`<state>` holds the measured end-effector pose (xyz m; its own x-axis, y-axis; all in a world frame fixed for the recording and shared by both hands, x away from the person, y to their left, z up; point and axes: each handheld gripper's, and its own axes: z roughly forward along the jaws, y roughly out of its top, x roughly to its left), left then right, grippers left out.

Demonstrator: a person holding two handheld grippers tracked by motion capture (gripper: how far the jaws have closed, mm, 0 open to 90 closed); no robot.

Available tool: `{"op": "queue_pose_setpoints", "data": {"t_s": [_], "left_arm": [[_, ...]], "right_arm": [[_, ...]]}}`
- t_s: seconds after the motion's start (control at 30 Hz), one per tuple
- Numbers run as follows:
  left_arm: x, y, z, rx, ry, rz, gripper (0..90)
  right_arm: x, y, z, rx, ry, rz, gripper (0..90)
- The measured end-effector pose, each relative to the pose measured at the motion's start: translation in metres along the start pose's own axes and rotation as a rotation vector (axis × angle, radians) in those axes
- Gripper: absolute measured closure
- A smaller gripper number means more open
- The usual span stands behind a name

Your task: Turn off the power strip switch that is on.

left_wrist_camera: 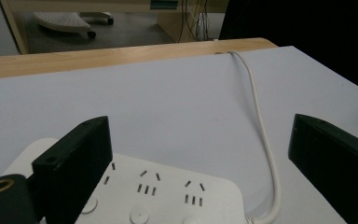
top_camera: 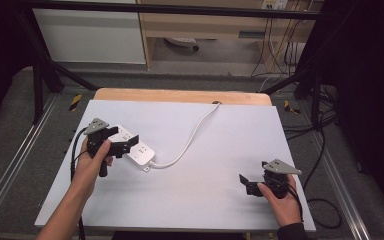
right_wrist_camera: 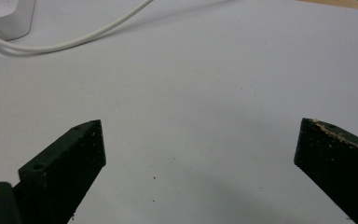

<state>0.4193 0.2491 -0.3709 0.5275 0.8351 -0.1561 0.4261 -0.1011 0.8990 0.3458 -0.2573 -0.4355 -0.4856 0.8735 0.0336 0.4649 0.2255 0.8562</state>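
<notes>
White plastic power strip [top_camera: 134,146], rectangular with rows of socket slots and round buttons on its top face, lies flat on the pale grey table sheet [top_camera: 205,165] directly under your left gripper [top_camera: 125,141]. In the left gripper view the strip [left_wrist_camera: 144,191] sits below and between the two black jaws, nearer the jaw on that view's left, and neither jaw presses on it. Your left gripper [left_wrist_camera: 200,158] stands wide open, with nothing clamped between the jaws. From the strip's end farthest from your left hand [top_camera: 94,161], a white round cable [top_camera: 190,140] leaves the housing, loops just past the gripper's tips and runs away across the sheet to the far edge, where it drops over the wooden table edge [top_camera: 180,95]. In the left gripper view this cable [left_wrist_camera: 261,126] passes between the jaws, closer to the one on the right.

Your right gripper [top_camera: 247,184] rests low on the sheet, well apart from the strip, held in your right hand [top_camera: 282,200] with the grey three-cornered plate [top_camera: 281,166] on top. Its jaws are also spread wide with bare sheet between them, as the right gripper view [right_wrist_camera: 200,154] shows. Ahead of those jaws and towards that view's upper left you see a corner of the strip [right_wrist_camera: 4,16] and the cable's loop [right_wrist_camera: 74,39].
</notes>
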Motion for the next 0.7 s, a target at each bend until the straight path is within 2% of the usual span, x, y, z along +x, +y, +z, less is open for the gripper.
{"op": "queue_pose_setpoints", "data": {"t_s": [0.07,0.23,0.43,0.63,0.7], "left_arm": [[-0.002,0.000,-0.006,-0.001,0.011,0.024,6.0],[-0.002,0.001,-0.022,-0.026,0.003,0.014,6.0],[-0.002,0.000,-0.046,-0.073,-0.010,0.009,5.7],[0.000,-0.008,-0.060,-0.076,-0.008,0.004,5.5],[0.001,-0.012,-0.064,-0.071,0.012,0.024,5.5]], "right_arm": [[0.000,0.000,0.001,0.003,0.001,0.001,2.6],[0.002,0.000,0.001,0.003,0.008,0.014,2.7],[0.002,0.001,0.001,-0.001,0.012,0.008,2.8],[0.003,0.001,0.001,-0.002,0.012,0.002,2.8],[0.003,0.001,0.000,-0.003,0.010,0.000,2.8]]}}
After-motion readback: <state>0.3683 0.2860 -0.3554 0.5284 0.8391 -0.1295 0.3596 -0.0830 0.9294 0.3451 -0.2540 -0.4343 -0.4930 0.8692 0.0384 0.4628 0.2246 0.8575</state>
